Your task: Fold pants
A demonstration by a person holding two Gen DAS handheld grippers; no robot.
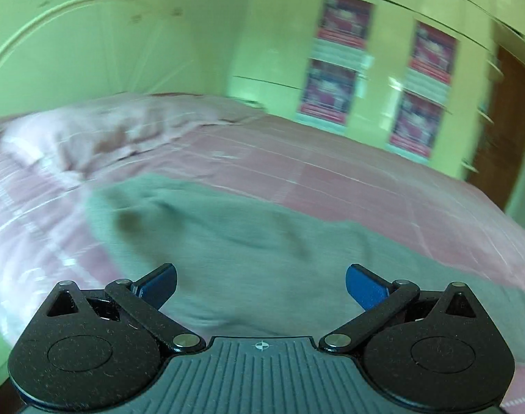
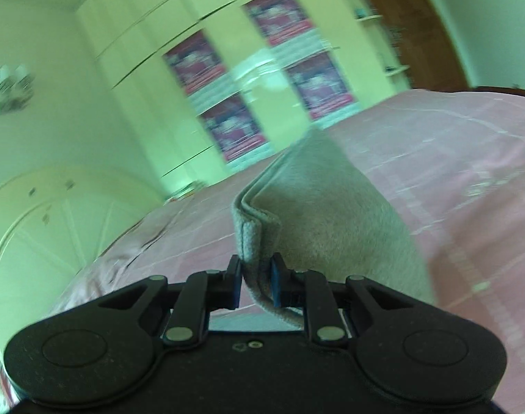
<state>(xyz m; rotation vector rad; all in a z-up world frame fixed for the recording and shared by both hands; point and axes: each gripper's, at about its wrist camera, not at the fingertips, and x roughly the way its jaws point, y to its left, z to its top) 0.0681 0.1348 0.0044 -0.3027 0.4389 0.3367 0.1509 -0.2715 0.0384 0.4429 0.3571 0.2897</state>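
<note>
Grey pants lie spread on a pink striped bed in the left wrist view. My left gripper is open and empty, its blue pads wide apart just above the grey cloth. In the right wrist view my right gripper is shut on a hemmed edge of the pants, lifted off the bed; the cloth hangs down and away to the right. Both views are motion-blurred.
The pink bedspread covers the bed, with a pink pillow at its head on the left. A pale green wardrobe with red posters stands behind the bed. A brown door is at the right.
</note>
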